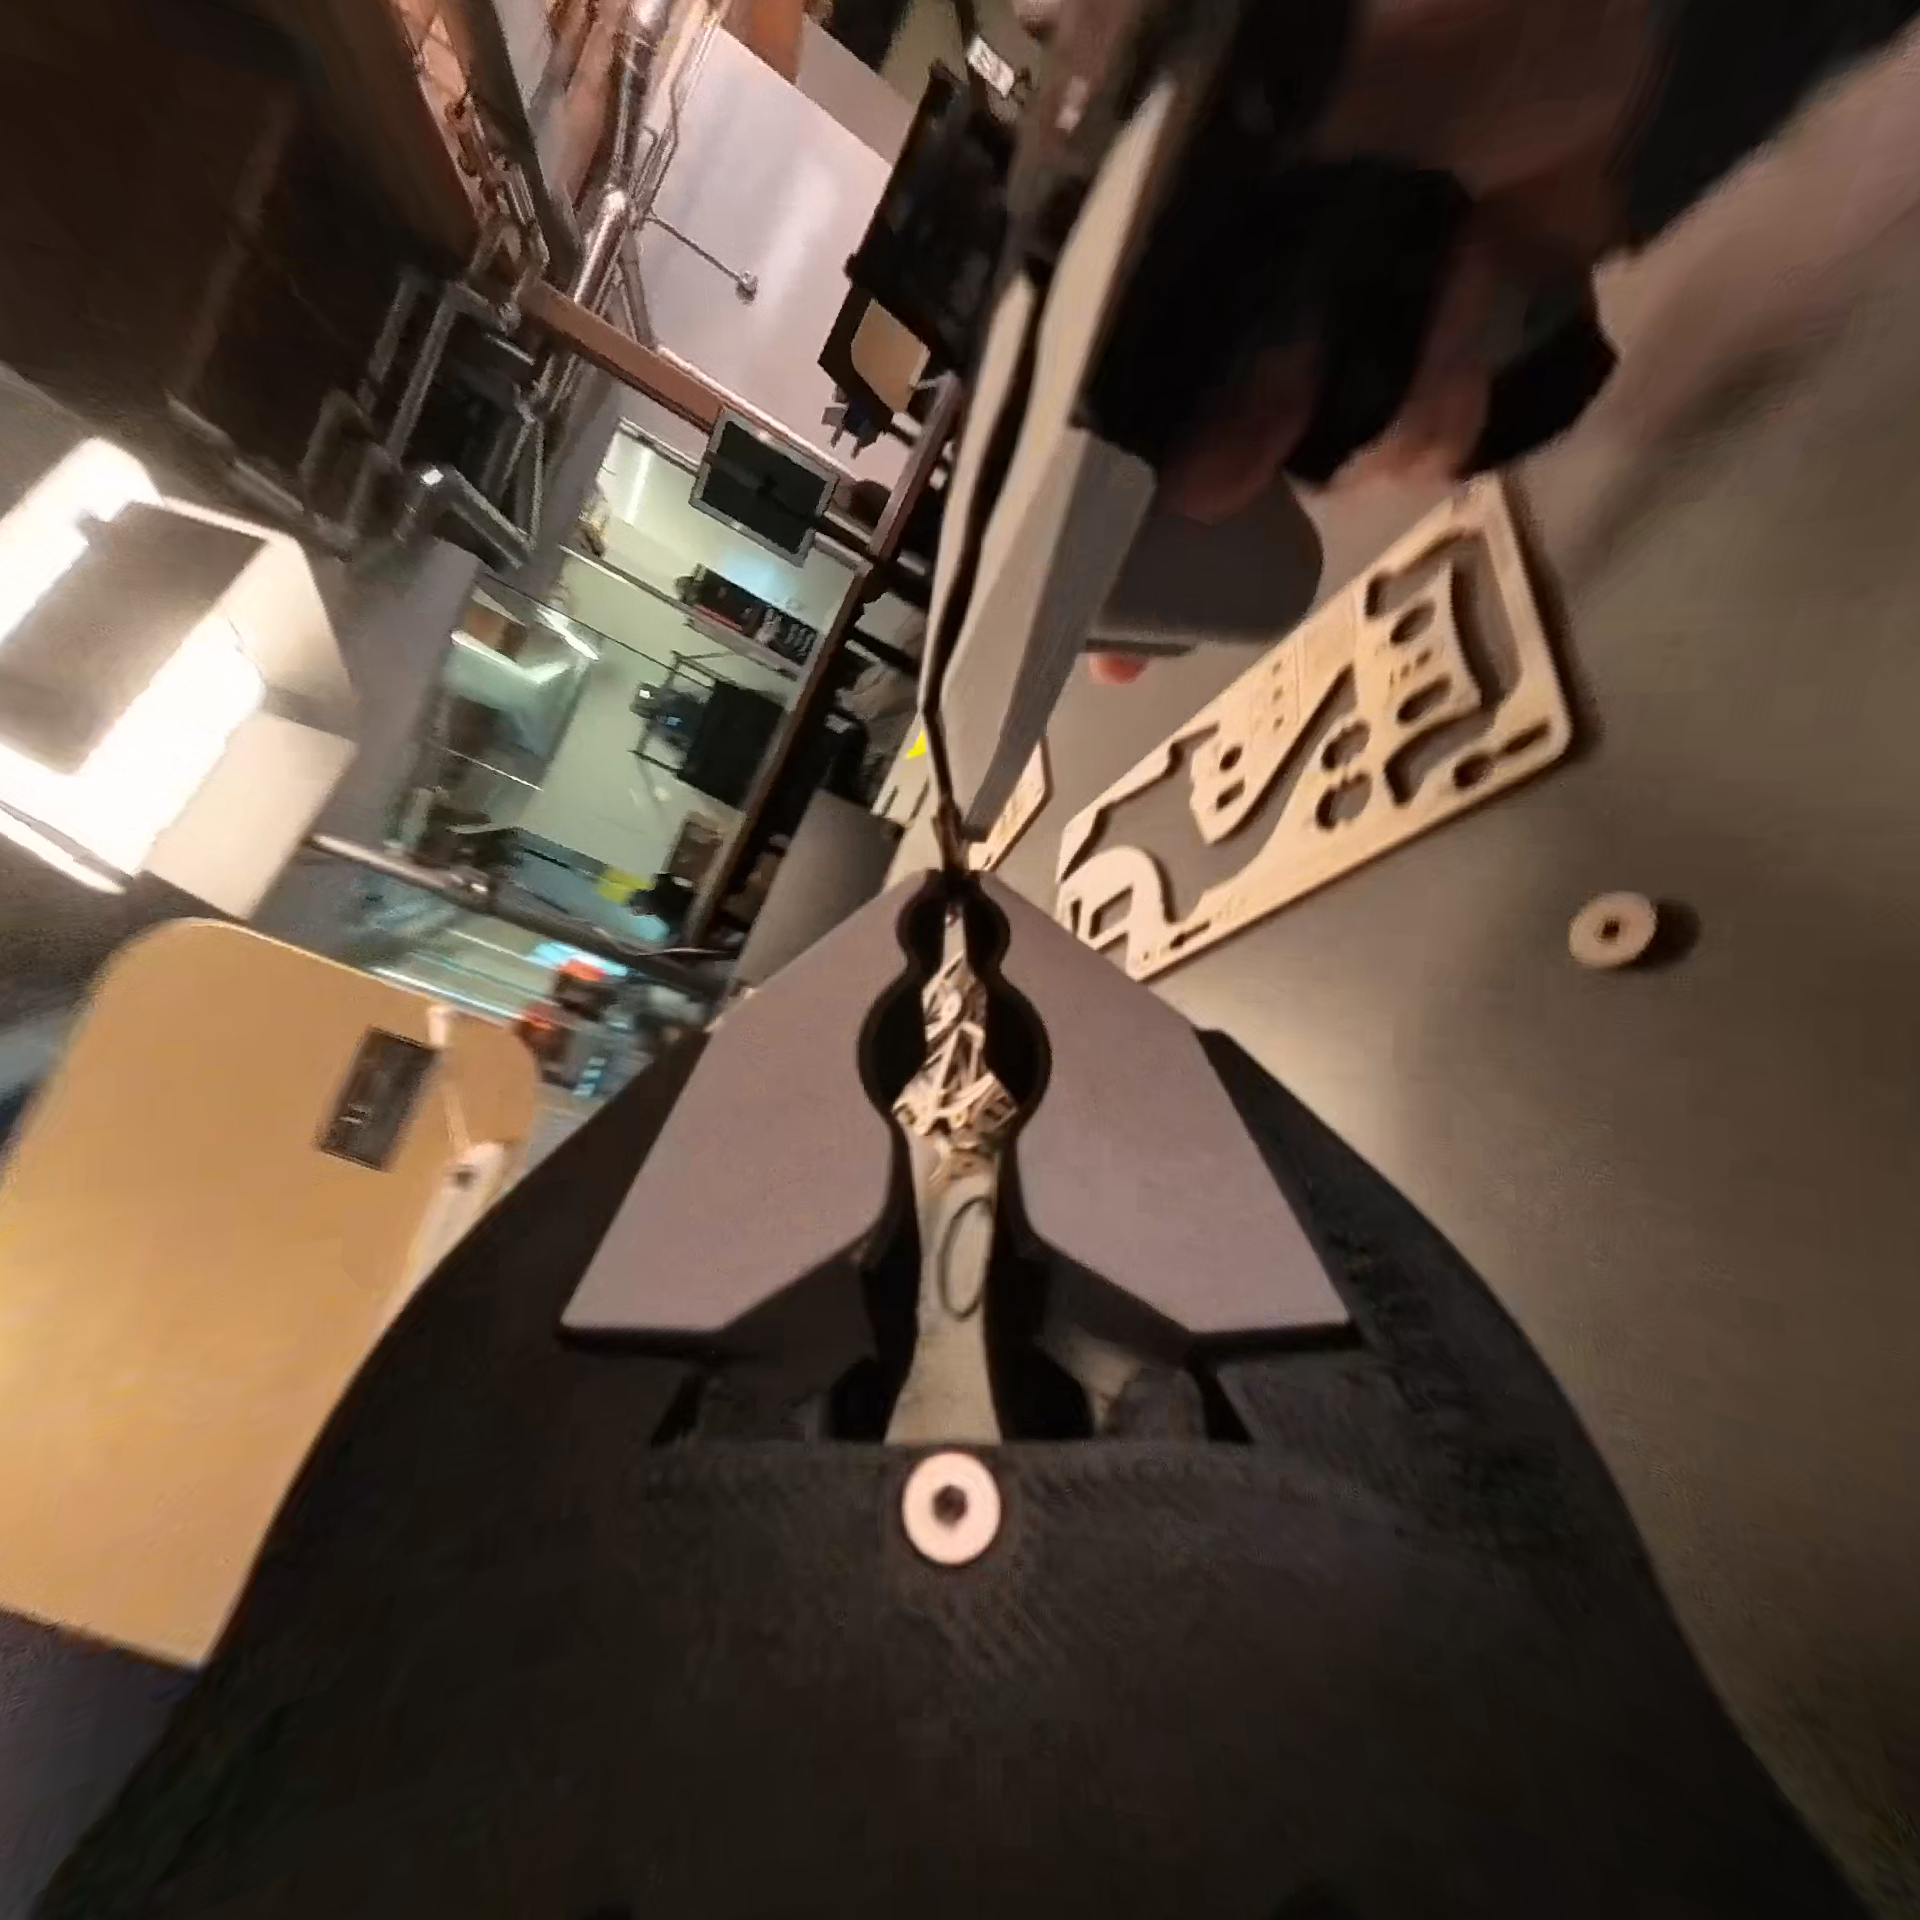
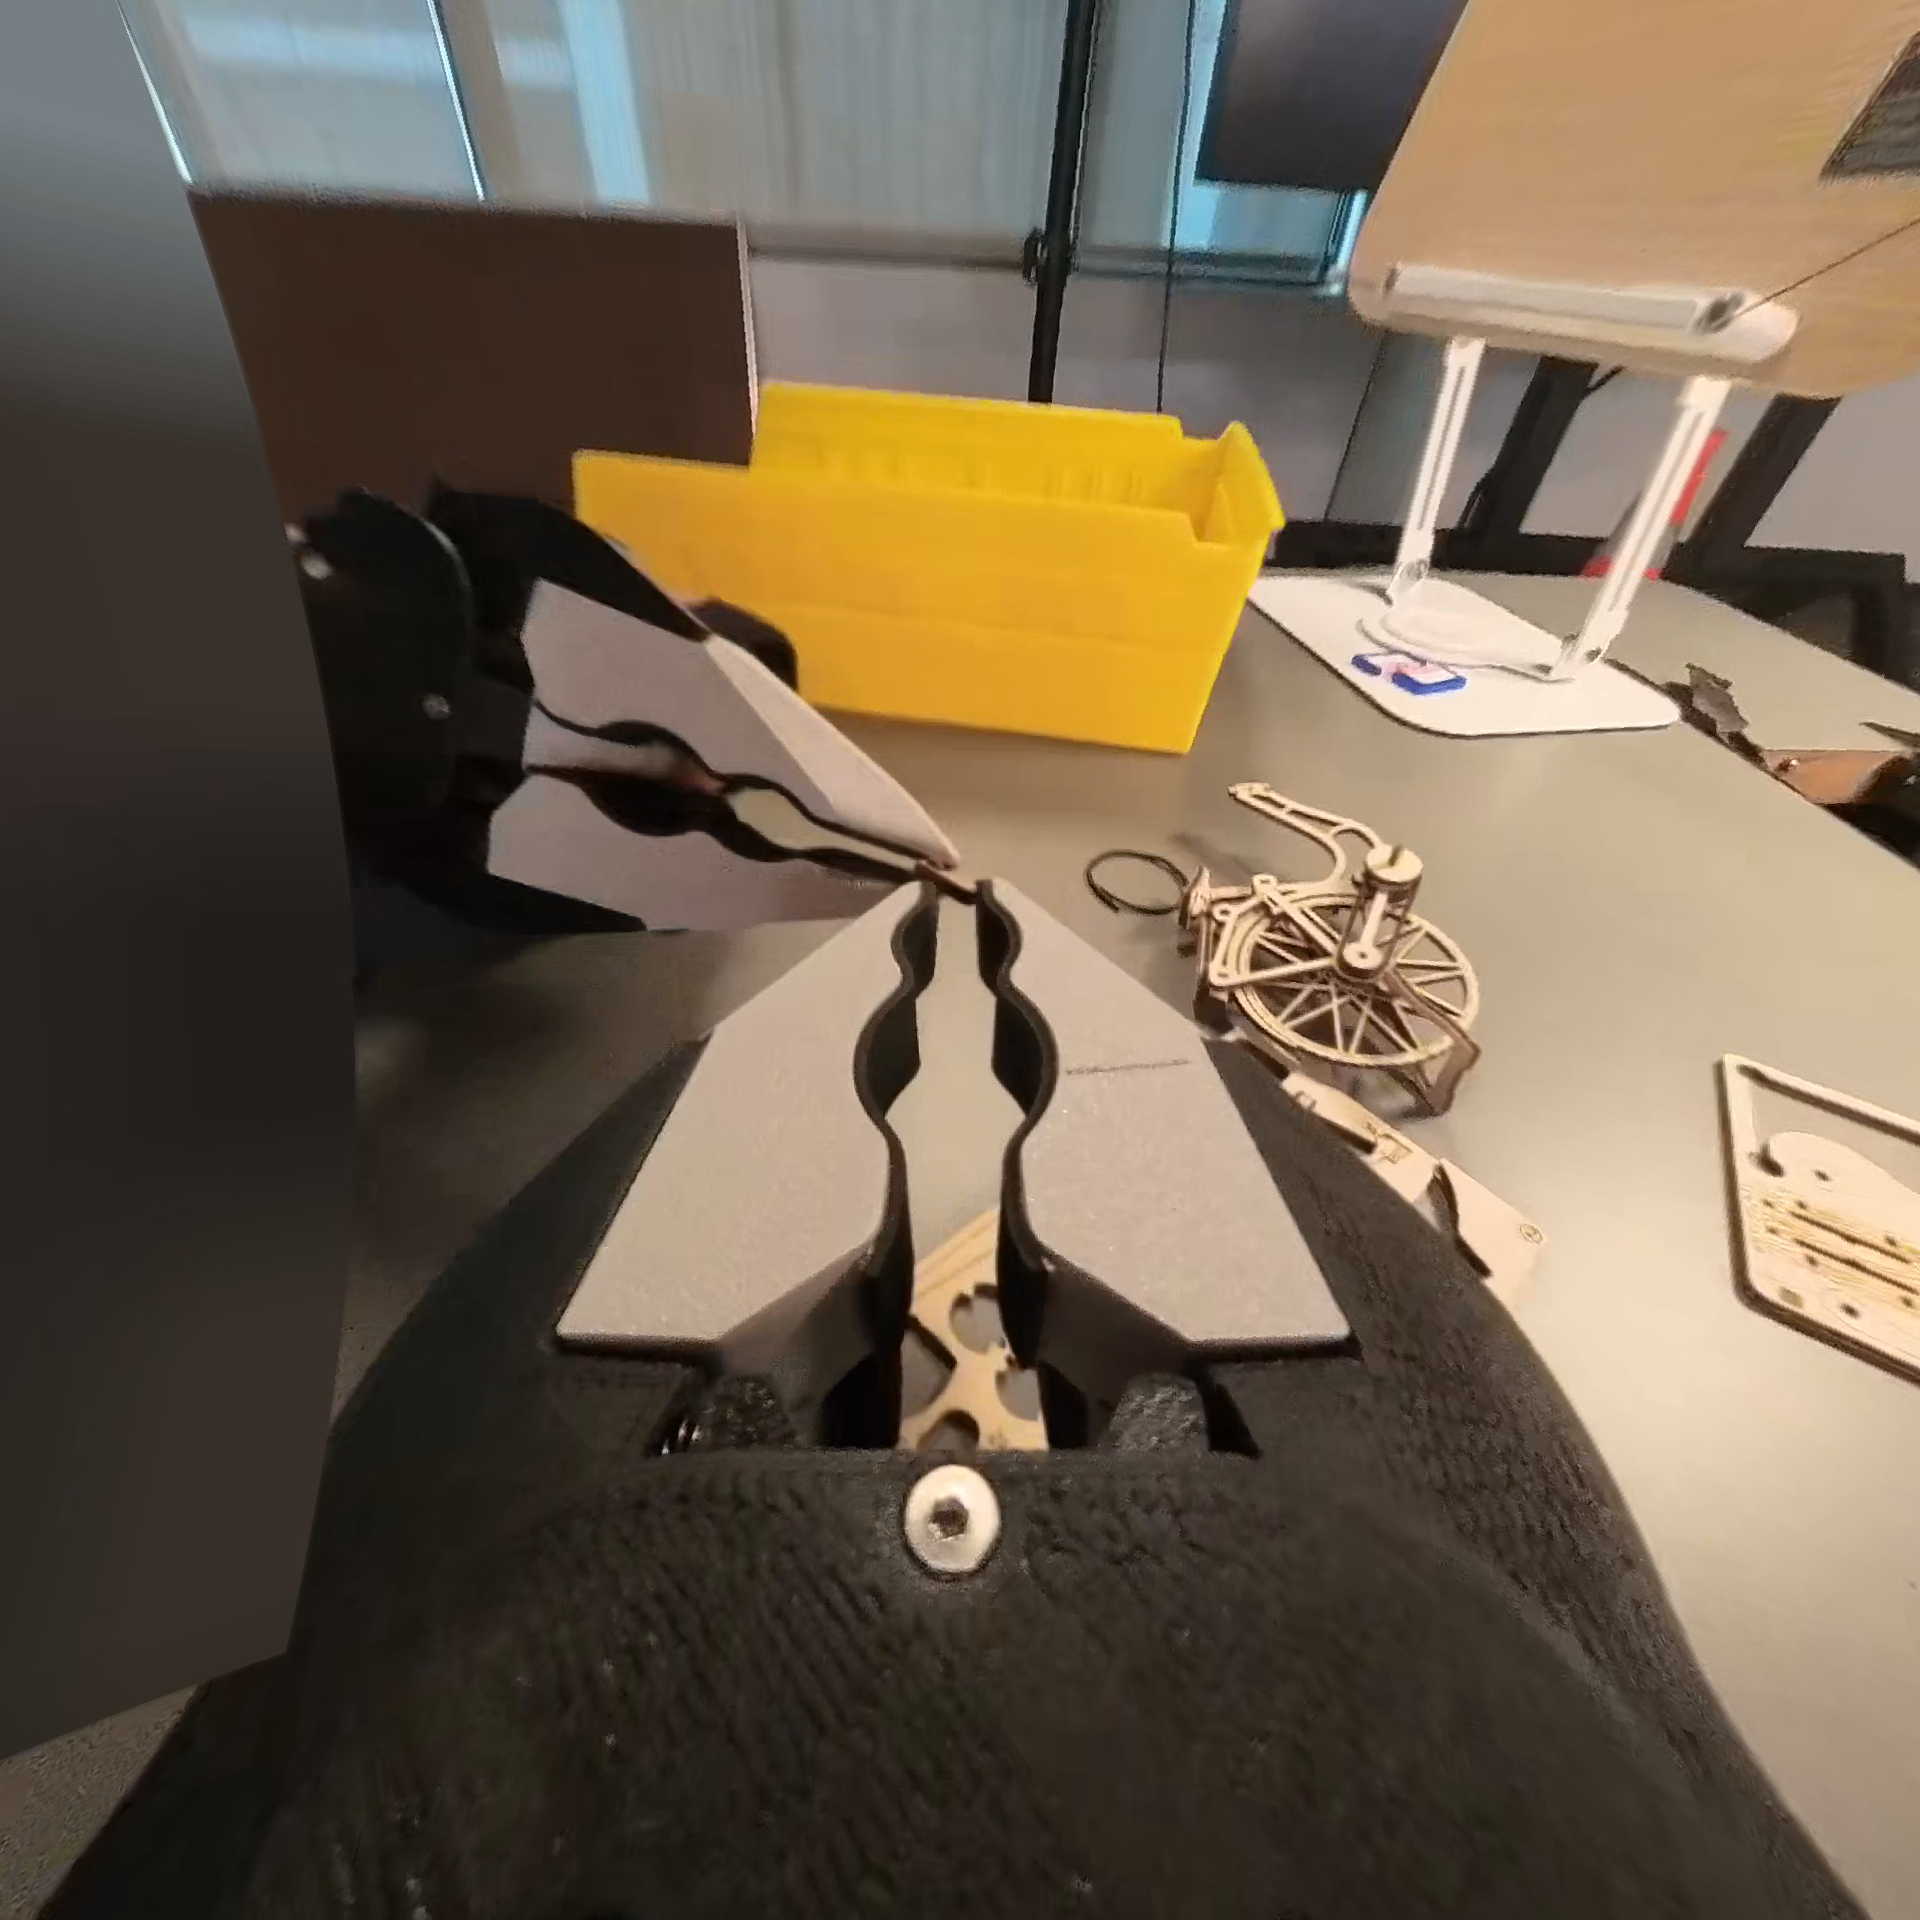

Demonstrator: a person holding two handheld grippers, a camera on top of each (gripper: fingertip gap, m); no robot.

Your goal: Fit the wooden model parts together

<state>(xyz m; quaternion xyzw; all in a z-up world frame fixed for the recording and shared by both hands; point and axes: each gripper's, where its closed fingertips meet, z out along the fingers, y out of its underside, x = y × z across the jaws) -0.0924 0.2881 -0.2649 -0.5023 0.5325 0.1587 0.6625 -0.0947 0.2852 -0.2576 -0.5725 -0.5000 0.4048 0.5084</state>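
Note:
My left gripper [image 1: 948, 888] is rolled on its side and shut on a small brown wooden part [image 2: 951, 881] at its tips. In the right wrist view the left gripper [image 2: 930, 862] comes in from the left. My right gripper [image 2: 954, 891] meets it tip to tip, its jaws a narrow gap apart with the part between them. It also shows in the left wrist view [image 1: 977, 831], coming down from above. A half-built wooden model with a spoked wheel [image 2: 1340, 966] lies on the grey table [image 2: 1558, 1455] just to the right.
Punched wooden sheets lie on the table [image 2: 1829, 1226] [image 1: 1351, 748], one under my right gripper [image 2: 966, 1340]. A wooden ring [image 1: 1612, 928] and a black rubber band [image 2: 1127, 855] lie loose. A yellow bin [image 2: 935, 603] and a white stand [image 2: 1507, 644] are behind.

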